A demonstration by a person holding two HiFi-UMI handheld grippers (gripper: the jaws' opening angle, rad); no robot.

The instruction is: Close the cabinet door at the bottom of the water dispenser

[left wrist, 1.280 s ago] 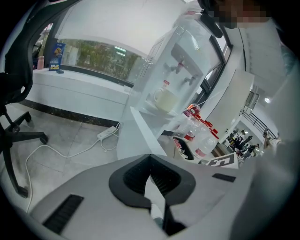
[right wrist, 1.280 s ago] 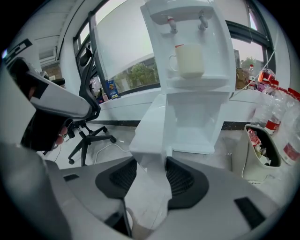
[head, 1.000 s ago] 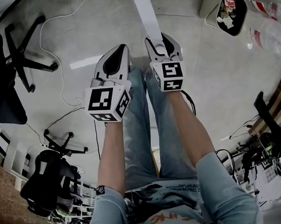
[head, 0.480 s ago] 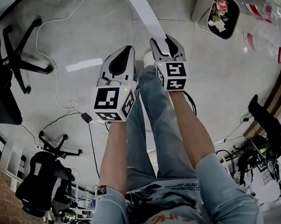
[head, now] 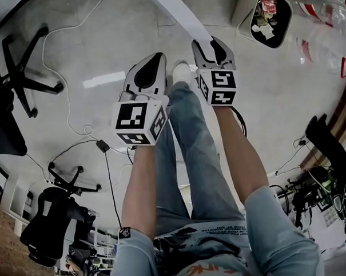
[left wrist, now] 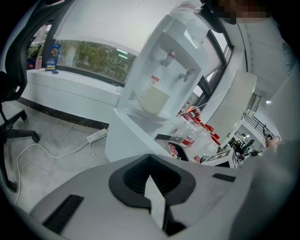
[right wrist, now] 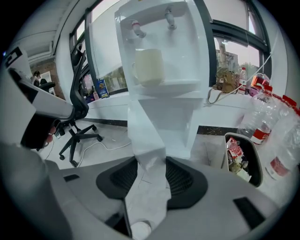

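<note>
The white water dispenser [right wrist: 159,42] stands ahead with a white mug [right wrist: 149,65] on its tray. Its bottom cabinet door [right wrist: 143,126] is swung out towards me. In the head view the door [head: 175,12] is a white strip running down to my right gripper [head: 212,45]. My right gripper [right wrist: 149,161] is open. The door's free edge lies in line with the gap at its tips, and I cannot tell whether they touch. My left gripper [head: 158,58] hangs beside it, shut and empty. In its own view, the left gripper [left wrist: 151,159] looks at the dispenser [left wrist: 164,70] from the side.
A waste bin [head: 272,19] full of rubbish and several plastic bottles [right wrist: 262,117] stand right of the dispenser. An office chair base [head: 21,71] and floor cables [head: 71,113] lie left. The person's legs [head: 189,152] and one white shoe [head: 181,72] are below the grippers.
Both grippers have moved forward towards the dispenser, the right one further right along the door. A white shoe has come into view between them.
</note>
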